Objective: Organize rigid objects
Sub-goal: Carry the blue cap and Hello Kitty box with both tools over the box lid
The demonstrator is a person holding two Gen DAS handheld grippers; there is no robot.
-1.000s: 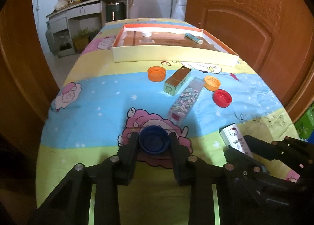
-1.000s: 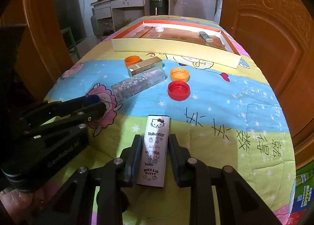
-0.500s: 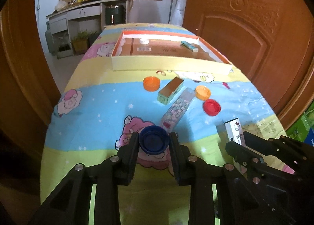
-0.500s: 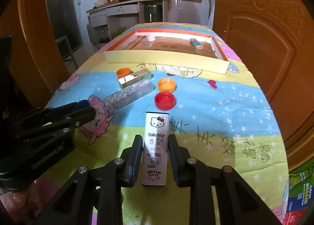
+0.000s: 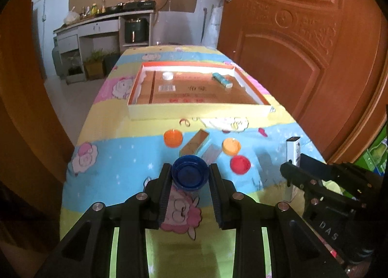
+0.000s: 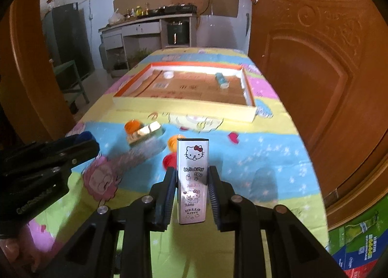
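My left gripper (image 5: pixel 190 176) is shut on a dark blue bottle cap (image 5: pixel 190 175), held above the patterned tablecloth. My right gripper (image 6: pixel 192 176) is shut on a white Hello Kitty box (image 6: pixel 192 181), lifted off the cloth; that box (image 5: pixel 293 150) also shows at the right of the left wrist view. Still on the cloth lie two orange caps (image 5: pixel 173 138) (image 5: pixel 231 146), a red cap (image 5: pixel 240 164), a gold box (image 5: pixel 195 144) and a clear patterned box (image 5: pixel 212 153). Beyond them sits a shallow cardboard tray (image 5: pixel 198 111) holding a white cap (image 5: pixel 167 75) and a teal box (image 5: pixel 222 80).
A carved wooden door (image 5: pixel 303 47) stands close along the table's right side. A kitchen counter (image 5: pixel 104 23) with an appliance is past the far end. A green carton (image 6: pixel 359 241) lies on the floor at lower right. The left gripper's body (image 6: pixel 41 169) fills the right view's left side.
Both grippers have risen off the cloth, the left with the blue cap and the right with the Hello Kitty box. The table's objects now look farther below and ahead.
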